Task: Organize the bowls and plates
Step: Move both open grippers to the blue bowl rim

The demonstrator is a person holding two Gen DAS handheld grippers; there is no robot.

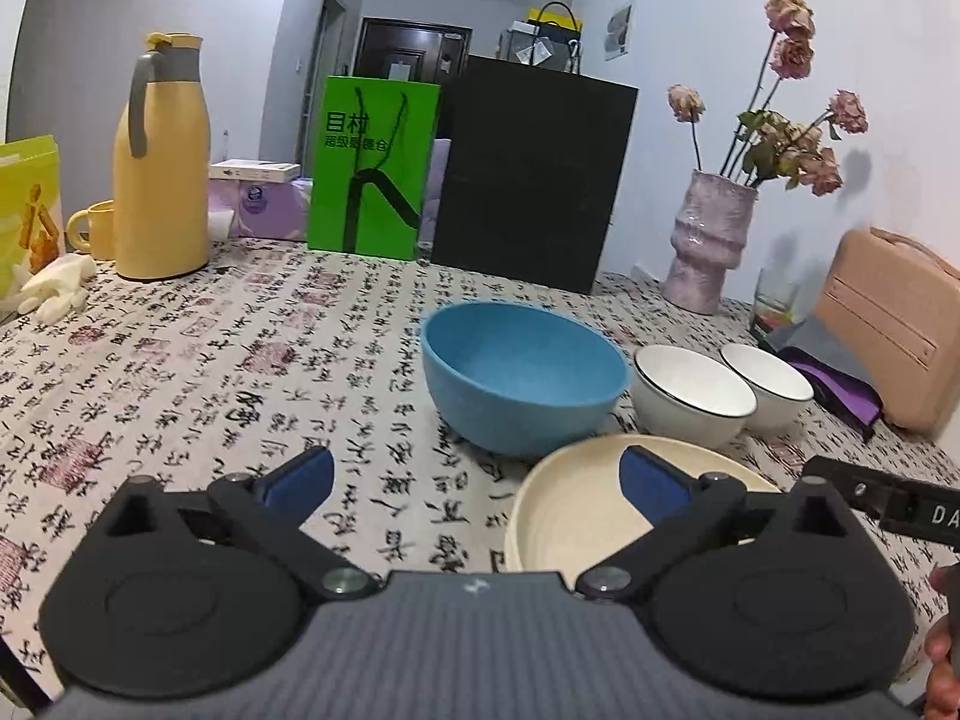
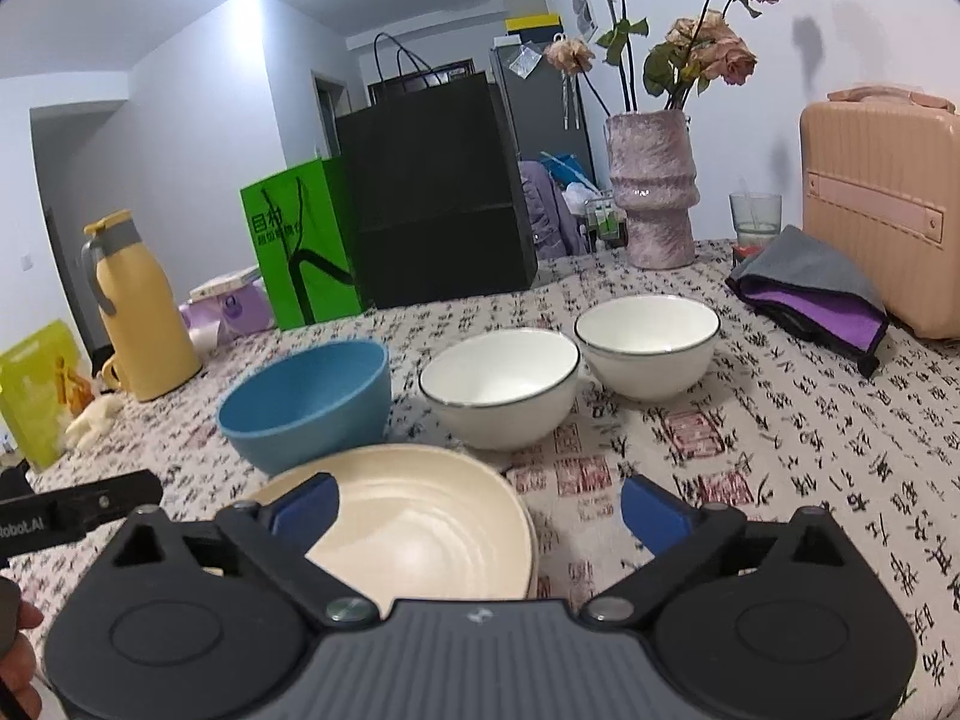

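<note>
Both grippers — left [image 1: 474, 471] and right [image 2: 477, 501] — gaped empty beside the cream plate [image 2: 420, 516]; better to clamp its rim squarely.

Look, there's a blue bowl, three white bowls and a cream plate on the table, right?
Not quite: there are two white bowls, not three. The right wrist view shows one white bowl beside another white bowl, with the blue bowl and the cream plate on the table, as you said.

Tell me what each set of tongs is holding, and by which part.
Nothing. The left tongs and right tongs are both open and empty; the cream plate lies free on the table.
</note>
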